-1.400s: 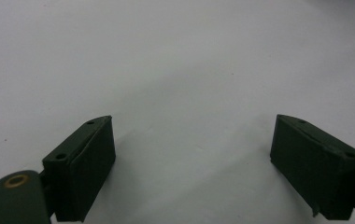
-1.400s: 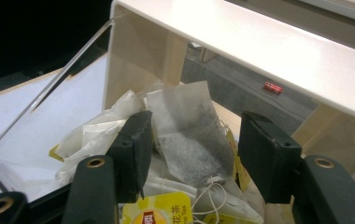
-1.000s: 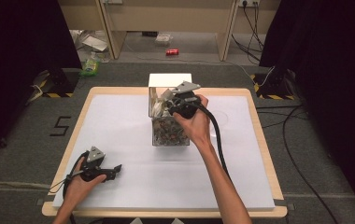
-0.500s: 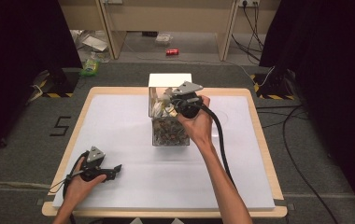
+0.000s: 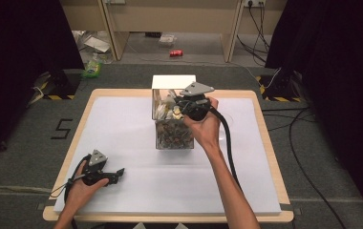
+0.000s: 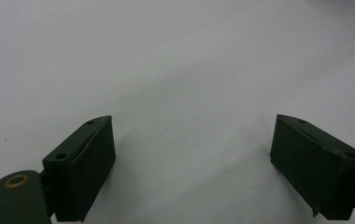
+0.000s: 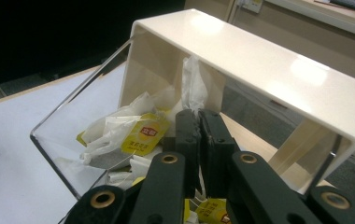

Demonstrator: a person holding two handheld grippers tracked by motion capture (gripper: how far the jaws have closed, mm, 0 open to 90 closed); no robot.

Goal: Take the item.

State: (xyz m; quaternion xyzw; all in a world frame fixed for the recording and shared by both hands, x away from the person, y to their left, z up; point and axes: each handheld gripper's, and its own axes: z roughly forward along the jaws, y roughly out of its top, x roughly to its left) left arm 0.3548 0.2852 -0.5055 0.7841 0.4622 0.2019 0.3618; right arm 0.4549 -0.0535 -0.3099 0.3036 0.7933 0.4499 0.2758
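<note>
Right gripper view: right gripper [image 7: 199, 116] apparently pinching tea bag [image 7: 192, 86].

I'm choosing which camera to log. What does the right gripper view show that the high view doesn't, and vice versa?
Right gripper view: the right tongs shut on a white paper tea bag, with a yellow printed tag beside them. High view: the left tongs low over the white table sheet, and a red can on the floor. Both: the clear plastic box with a cream lid.
</note>
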